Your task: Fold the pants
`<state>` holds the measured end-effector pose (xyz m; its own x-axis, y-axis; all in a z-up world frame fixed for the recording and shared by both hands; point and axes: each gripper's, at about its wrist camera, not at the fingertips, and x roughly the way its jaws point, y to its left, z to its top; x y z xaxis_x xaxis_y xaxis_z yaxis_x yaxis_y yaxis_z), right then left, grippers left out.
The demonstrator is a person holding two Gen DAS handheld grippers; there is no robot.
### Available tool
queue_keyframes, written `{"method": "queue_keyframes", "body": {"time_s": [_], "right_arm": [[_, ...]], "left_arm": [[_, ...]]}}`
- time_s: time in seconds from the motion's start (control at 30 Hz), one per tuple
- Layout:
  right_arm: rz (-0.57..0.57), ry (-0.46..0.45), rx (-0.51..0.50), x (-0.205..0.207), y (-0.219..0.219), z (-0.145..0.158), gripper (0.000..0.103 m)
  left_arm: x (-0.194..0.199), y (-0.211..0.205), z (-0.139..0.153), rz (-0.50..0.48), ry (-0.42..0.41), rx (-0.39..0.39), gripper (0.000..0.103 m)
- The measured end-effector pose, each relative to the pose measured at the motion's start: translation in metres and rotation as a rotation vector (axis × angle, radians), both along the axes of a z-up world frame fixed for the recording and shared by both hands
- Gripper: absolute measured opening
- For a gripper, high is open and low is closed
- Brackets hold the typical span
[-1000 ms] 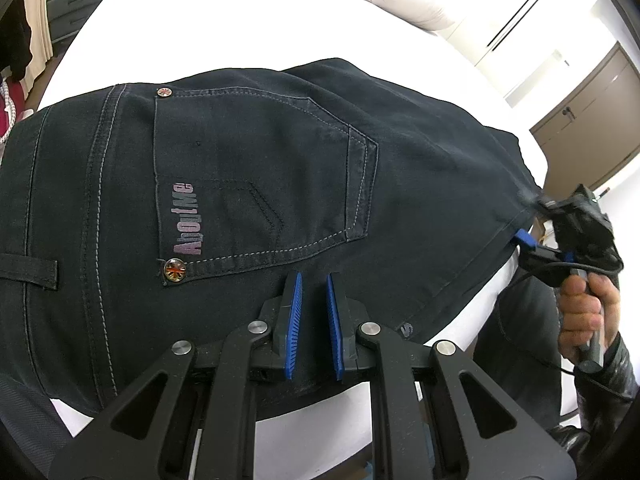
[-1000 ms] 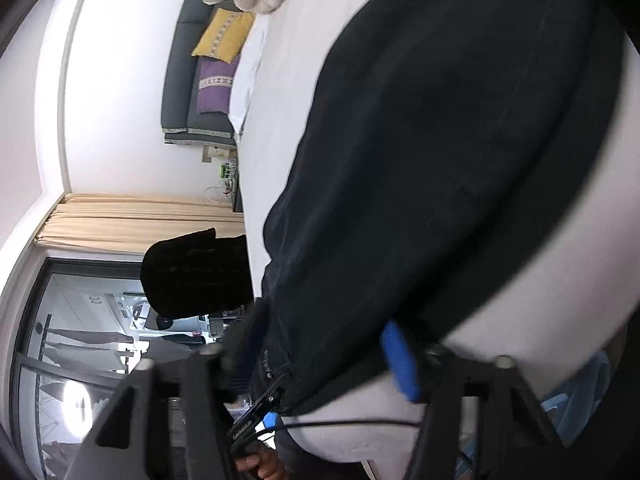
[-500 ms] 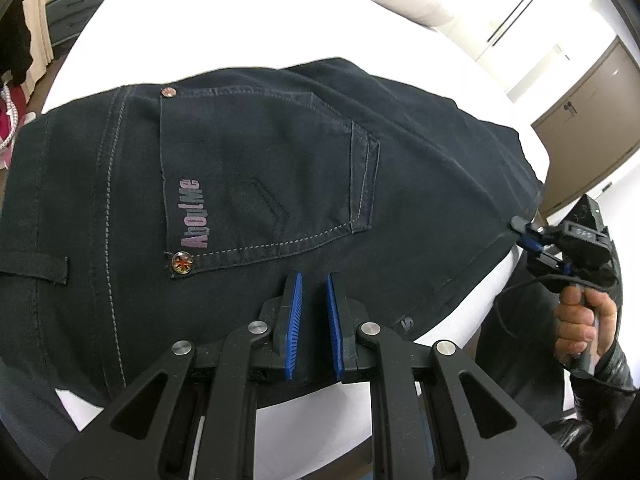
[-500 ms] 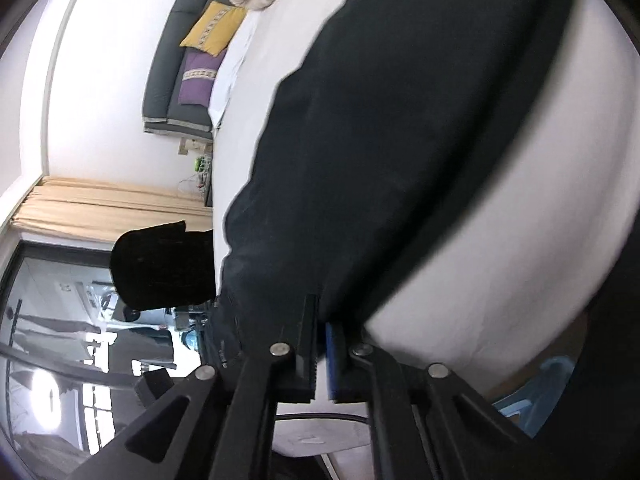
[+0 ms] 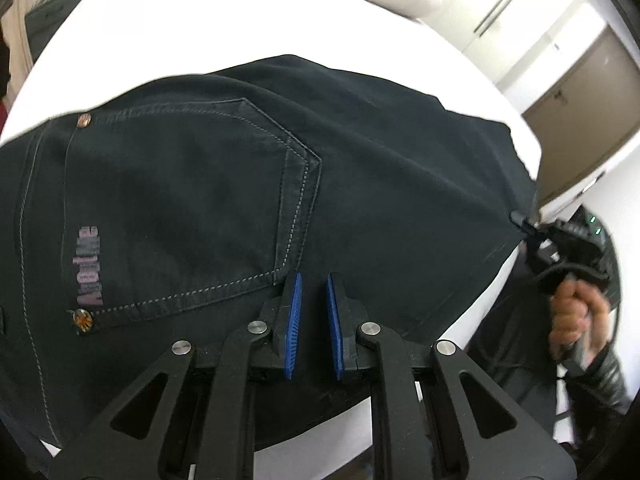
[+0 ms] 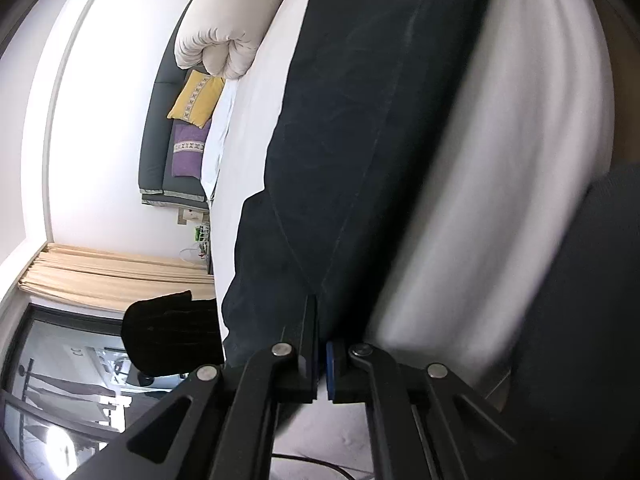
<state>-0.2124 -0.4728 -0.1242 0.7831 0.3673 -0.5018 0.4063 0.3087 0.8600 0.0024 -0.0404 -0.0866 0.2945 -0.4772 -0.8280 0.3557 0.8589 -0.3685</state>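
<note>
**Q:** What is nearest the camera on the bed?

**A:** The left gripper (image 5: 313,300), its blue pads a narrow gap apart. It sits over the near edge of the dark pants (image 5: 380,168), just right of the back pocket (image 5: 180,208); whether cloth is caught between the pads cannot be told from this view.

**Q:** And the other hand?

**A:** At the right end, the right gripper (image 6: 321,354) has its jaws pressed nearly together on the hem edge of the pants, seemingly with cloth pinched between them. The left view shows it held at the far-right corner of the cloth.

**Q:** Where do the pants lie?

**A:** Spread flat on the white bed (image 5: 208,20), waistband to the left, legs to the right, apparently already doubled leg over leg. A pillow (image 6: 236,12) lies beyond, at the far end.

**Q:** How far along is the folding?

**A:** Early to midway, by appearances: the cross folds bringing hem towards waistband seem not yet made.
</note>
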Motion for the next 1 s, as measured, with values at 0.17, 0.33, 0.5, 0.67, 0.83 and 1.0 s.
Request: {"method": "queue_keyframes", "body": {"time_s": [0.17,0.33,0.5,0.67,0.83,1.0], "right_arm": [[-0.032,-0.038,0.002,0.010,-0.012,0.014,0.021],[-0.173,-0.084,0.012,0.001,-0.053,0.016,0.038],[-0.289,-0.054,0.080,-0.021,-0.091,-0.011,0.001],[-0.279,0.028,-0.065,-0.027,-0.092,0.023,0.031],[-0.360,0.012,-0.267,-0.041,-0.098,0.082,0.058],[0.108,-0.194,-0.027,0.052,-0.015,0.077,0.025]], "left_arm": [[0.001,-0.004,0.009,-0.004,-0.015,0.013,0.013],[-0.002,-0.014,0.006,-0.038,-0.026,0.042,0.013],[-0.002,-0.007,-0.003,-0.024,-0.013,0.005,0.012],[-0.003,-0.009,0.001,-0.021,-0.014,0.022,0.013],[-0.002,-0.014,0.002,-0.021,-0.017,0.035,0.012],[-0.001,-0.021,0.007,-0.014,-0.023,0.055,0.013]]}}
